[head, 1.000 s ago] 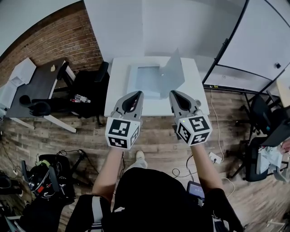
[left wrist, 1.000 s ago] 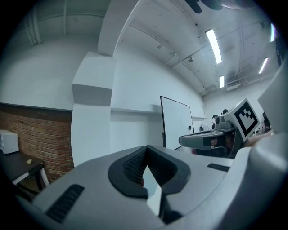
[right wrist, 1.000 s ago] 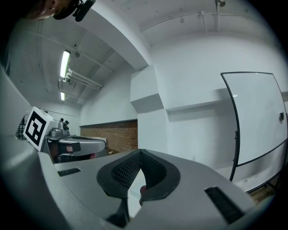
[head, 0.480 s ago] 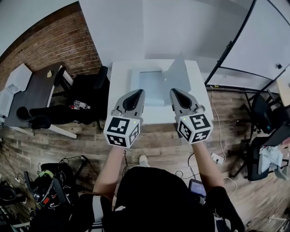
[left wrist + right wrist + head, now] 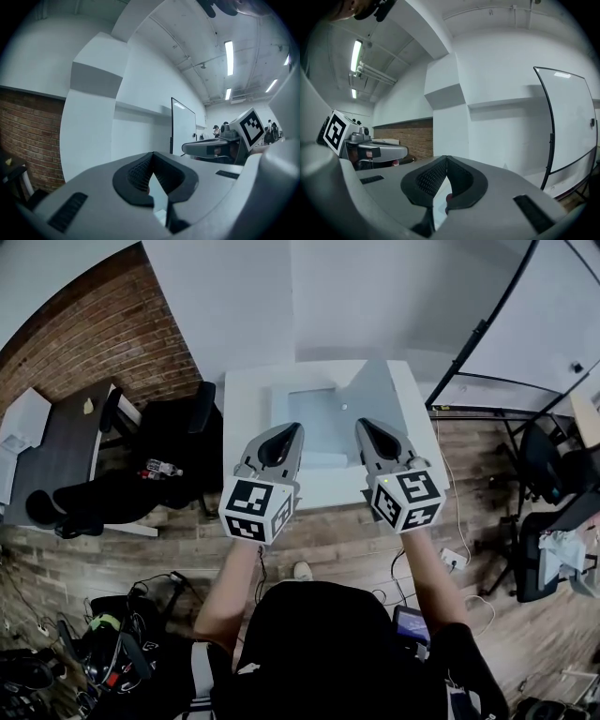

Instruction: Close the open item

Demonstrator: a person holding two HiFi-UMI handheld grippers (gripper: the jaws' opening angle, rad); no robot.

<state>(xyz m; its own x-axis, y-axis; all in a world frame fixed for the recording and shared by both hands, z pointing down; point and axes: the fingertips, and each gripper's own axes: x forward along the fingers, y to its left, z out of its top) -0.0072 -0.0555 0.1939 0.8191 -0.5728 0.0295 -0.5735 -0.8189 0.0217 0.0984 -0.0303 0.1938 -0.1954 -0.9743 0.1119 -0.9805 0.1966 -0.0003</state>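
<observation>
While both grippers hover over the near edge of the white table (image 5: 246,409), the whole story is what lies ahead of and below them: the open item (image 5: 314,420), a flat pale-blue tray-like base resting on the tabletop. What it is exactly, I can't say from up here. Its grey lid (image 5: 375,395) stands up along the base's right side, so the hinge line seems to run away from the person and the lid would have to fall leftward to shut.

Left gripper (image 5: 289,430), jaws pressed together, nothing in them. Its own view shows only the wall beyond the tips. Right gripper (image 5: 367,426), same picture: jaws closed tight and empty, aimed out level at wall and whiteboard frame rather than down at the item.

Neither tip touches the item. The right one sits just beside the lid's near corner in the head view, the left one over the base's near edge, so the right looks better placed to push that lid across.

Count it up: two grippers, one table, one open item, one lid.
</observation>
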